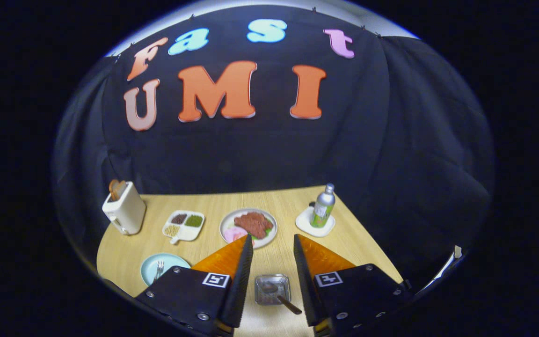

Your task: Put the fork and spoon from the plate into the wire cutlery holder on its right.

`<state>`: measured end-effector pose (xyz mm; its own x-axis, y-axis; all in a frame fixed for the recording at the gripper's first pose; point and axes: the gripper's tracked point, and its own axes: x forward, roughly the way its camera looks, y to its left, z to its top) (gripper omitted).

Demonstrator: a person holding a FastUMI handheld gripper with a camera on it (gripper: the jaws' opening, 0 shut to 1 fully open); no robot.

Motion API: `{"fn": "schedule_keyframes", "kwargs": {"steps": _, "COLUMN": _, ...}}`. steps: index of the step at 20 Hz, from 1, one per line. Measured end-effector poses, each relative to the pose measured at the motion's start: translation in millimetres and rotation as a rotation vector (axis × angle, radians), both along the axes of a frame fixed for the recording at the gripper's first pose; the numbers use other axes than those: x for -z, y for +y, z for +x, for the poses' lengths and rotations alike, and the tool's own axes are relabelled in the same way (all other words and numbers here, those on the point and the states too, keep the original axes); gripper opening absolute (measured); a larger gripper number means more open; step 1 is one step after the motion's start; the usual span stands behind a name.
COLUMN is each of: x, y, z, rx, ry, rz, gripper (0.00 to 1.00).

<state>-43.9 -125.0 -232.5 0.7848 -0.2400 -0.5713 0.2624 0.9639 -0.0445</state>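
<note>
Hand-held gripper (pixel 273 248) hangs high over the bench (pixel 269 201), its fingers spread apart with nothing between the pads. Straight below the gap sits the holder (pixel 273 289), a small square wire basket, and a spoon (pixel 282 299) already rests in it, its dark handle leaning out toward the right finger. To the left of the holder, partly behind the left finger's mount, is the plate (pixel 157 267), pale blue, with the fork (pixel 159 269) lying on it.

Beyond the fingers stand a dish of meat (pixel 251 224), a divided tray (pixel 184 224), a toaster (pixel 123 213) and a bottle (pixel 323 206) on a white coaster.

Judging from this, the spoon is done and the fork is what remains. The next move would be to swing left and down to the plate, keeping the fingers wide. The fork lies low and flat, so it would be best to straddle its handle across the narrow width, close near the middle, and lift cleanly before carrying it right. Over the holder, tip the fork tines-down beside the spoon so it does not knock the handle out.
</note>
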Motion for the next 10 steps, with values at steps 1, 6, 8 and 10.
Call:
{"fn": "schedule_keyframes", "kwargs": {"steps": 1, "x": -22, "y": 3, "z": 10, "rx": -0.004, "ry": -0.070, "rz": -0.003, "gripper": 0.56}}
{"fn": "schedule_keyframes", "kwargs": {"steps": 6, "x": -101, "y": 21, "z": 33, "rx": -0.051, "ry": -0.299, "rz": -0.020, "gripper": 0.74}}
{"fn": "schedule_keyframes", "kwargs": {"steps": 8, "x": -120, "y": 28, "z": 39, "rx": -0.059, "ry": -0.353, "rz": -0.028, "gripper": 0.75}}
{"fn": "schedule_keyframes", "kwargs": {"steps": 10, "x": -139, "y": 40, "z": 45, "rx": -0.072, "ry": -0.412, "rz": -0.029, "gripper": 0.78}}
